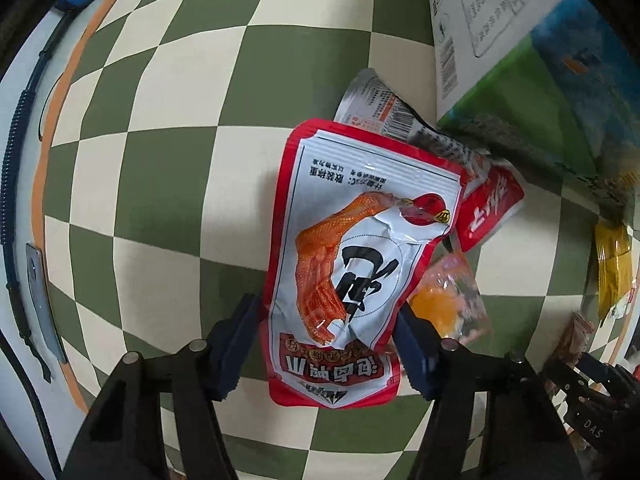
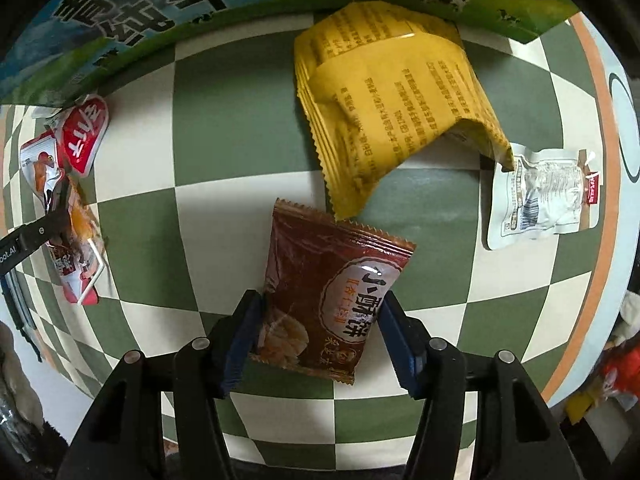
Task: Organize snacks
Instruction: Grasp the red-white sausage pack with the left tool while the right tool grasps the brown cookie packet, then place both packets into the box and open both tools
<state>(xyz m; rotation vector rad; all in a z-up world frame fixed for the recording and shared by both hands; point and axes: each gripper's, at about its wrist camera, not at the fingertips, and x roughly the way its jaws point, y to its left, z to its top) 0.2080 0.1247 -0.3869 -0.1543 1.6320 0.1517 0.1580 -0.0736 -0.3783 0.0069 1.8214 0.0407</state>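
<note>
a: what is showing on the left wrist view, going left to right?

b: a dark cable (image 1: pixel 16 200) is running along the edge of the checkered worktop (image 1: pixel 180 184). the left claw (image 1: pixel 328 342) is pointing down at a red and white pouch with a chicken foot printed on it (image 1: pixel 352 256). the blue pads (image 1: pixel 240 340) are sitting at both side edges of that pouch and seem to be pressing on it.

a: and to the right of it?

b: a silver packet with a barcode (image 1: pixel 380 108) is peeking out from under the pouch's top edge. a small red packet (image 1: pixel 490 208) is lying just beside the pouch, and a clear wrapper with something orange inside (image 1: pixel 448 300) is partly tucked under it. a green and blue milk carton box (image 1: pixel 532 92) is standing behind them, and a yellow packet (image 1: pixel 612 276) is lying near the far right.

a: now the right wrist view?

b: the same pile is showing at the left edge. in the middle, the right claw (image 2: pixel 320 332) is clamping on a brown biscuit packet (image 2: pixel 332 292), with its pads (image 2: pixel 246 332) pressing on both sides; the packet is sticking out forward, tilted over the worktop. a large yellow bag (image 2: pixel 400 112), bent and partly raised, is lying just beyond it. a white crumpled pouch (image 2: pixel 544 196) is lying flat at the right, near the worktop's orange rim (image 2: pixel 596 128).
</note>
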